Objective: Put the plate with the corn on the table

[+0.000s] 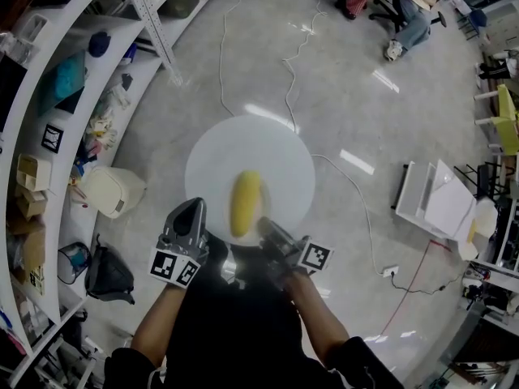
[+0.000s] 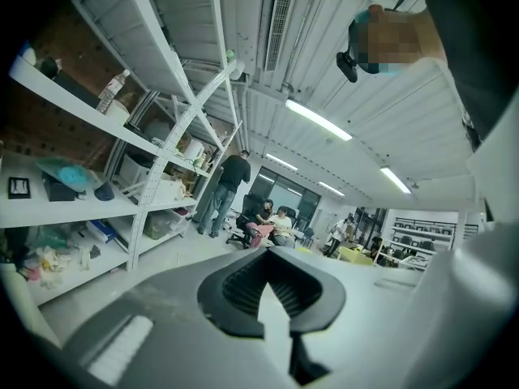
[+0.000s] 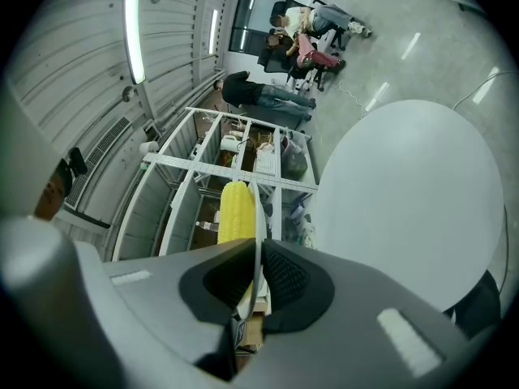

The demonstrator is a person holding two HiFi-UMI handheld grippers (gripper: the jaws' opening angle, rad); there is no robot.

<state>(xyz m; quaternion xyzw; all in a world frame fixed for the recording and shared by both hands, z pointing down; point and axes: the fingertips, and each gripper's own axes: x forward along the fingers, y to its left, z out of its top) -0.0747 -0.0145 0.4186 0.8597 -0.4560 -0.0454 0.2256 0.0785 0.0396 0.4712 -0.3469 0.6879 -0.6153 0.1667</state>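
A yellow corn cob (image 1: pixel 245 203) lies on a white plate that I hold over the round white table (image 1: pixel 280 156); in the head view the plate hardly stands out from the tabletop. My right gripper (image 1: pixel 272 232) is shut on the plate's near rim. In the right gripper view the plate (image 3: pixel 258 209) shows edge-on as a thin line between the jaws of the right gripper (image 3: pixel 258 278), the corn (image 3: pixel 233 213) sits on its left side, and the table (image 3: pixel 413 201) is to the right. My left gripper (image 1: pixel 188 217) is shut and holds nothing; in its own view the left gripper (image 2: pixel 272 286) points up at the ceiling.
White shelving (image 1: pixel 49 136) full of items curves along the left. A white container (image 1: pixel 109 191) and a black bag (image 1: pixel 109 270) sit on the floor beside it. Cables (image 1: pixel 288 71) run across the floor. White boards (image 1: pixel 438 201) stand at the right. A seated person (image 1: pixel 409 10) is far off.
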